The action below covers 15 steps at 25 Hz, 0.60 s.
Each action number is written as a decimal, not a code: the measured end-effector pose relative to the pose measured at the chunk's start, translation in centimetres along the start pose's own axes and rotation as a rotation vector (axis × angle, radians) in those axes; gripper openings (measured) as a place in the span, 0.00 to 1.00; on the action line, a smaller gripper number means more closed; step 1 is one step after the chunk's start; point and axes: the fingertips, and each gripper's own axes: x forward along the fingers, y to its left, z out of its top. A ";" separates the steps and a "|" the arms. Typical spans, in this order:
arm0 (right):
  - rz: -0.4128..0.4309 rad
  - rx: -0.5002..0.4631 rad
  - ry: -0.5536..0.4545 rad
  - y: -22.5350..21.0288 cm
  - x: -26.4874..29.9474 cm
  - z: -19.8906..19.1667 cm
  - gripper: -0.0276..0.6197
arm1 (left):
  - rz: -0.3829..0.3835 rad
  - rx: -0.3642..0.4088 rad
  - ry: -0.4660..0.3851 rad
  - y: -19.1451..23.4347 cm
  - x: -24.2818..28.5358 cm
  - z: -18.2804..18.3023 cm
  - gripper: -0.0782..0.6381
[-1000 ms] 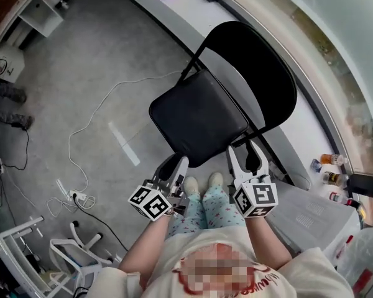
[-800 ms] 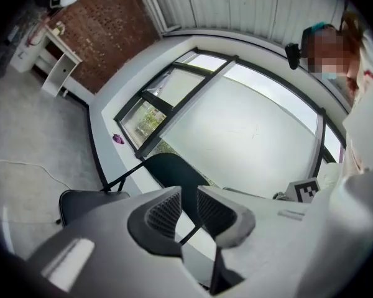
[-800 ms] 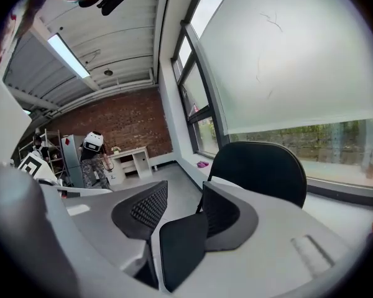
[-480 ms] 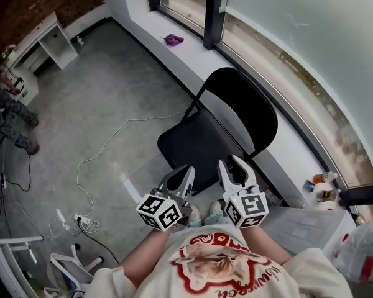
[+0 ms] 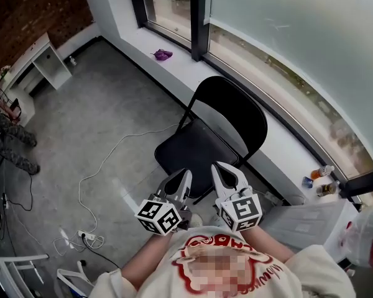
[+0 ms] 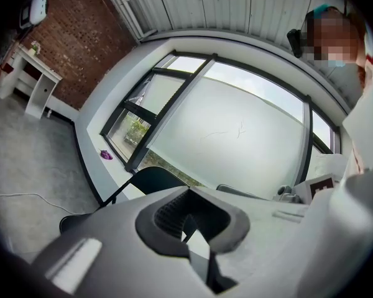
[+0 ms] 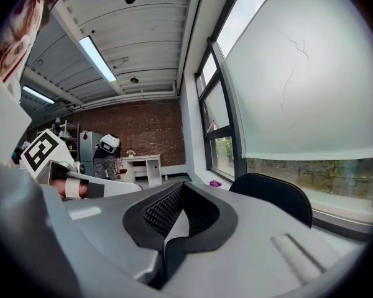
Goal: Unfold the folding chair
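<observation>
The black folding chair [image 5: 198, 149] stands unfolded on the grey floor with its round backrest [image 5: 234, 113] toward the window ledge. Both grippers are held close to the person's chest, just short of the seat's front edge, touching nothing. My left gripper [image 5: 179, 179] is shut and empty. My right gripper [image 5: 226, 170] beside it is also shut and empty. In the left gripper view the chair's backrest [image 6: 153, 180] shows beyond the gripper [image 6: 189, 227]. The right gripper view shows the backrest [image 7: 275, 195] to the right of the gripper [image 7: 173, 221].
A white cable [image 5: 112, 155] runs across the floor to a power strip [image 5: 86, 234]. A white desk [image 5: 42, 57] stands at the far left, with a person [image 5: 9, 136] nearby. A purple cloth [image 5: 163, 54] and small bottles [image 5: 321, 185] lie on the ledge; a white box [image 5: 306, 220] sits at right.
The head view has pulled up and back, so the chair looks smaller and farther off. Both grippers have drawn back from the seat toward the chest and stay shut.
</observation>
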 end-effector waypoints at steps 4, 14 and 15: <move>0.016 -0.008 -0.021 0.1 -0.3 0.8 0.08 | -0.010 0.023 -0.018 -0.8 0.3 0.9 0.12; 0.033 -0.011 -0.045 0.1 -4.3 1.0 0.08 | -0.023 -0.013 -0.019 -4.6 -0.3 0.2 0.12; 0.031 -0.009 -0.043 -0.1 -5.1 0.8 0.08 | -0.024 -0.010 -0.013 -5.3 -0.4 -0.4 0.12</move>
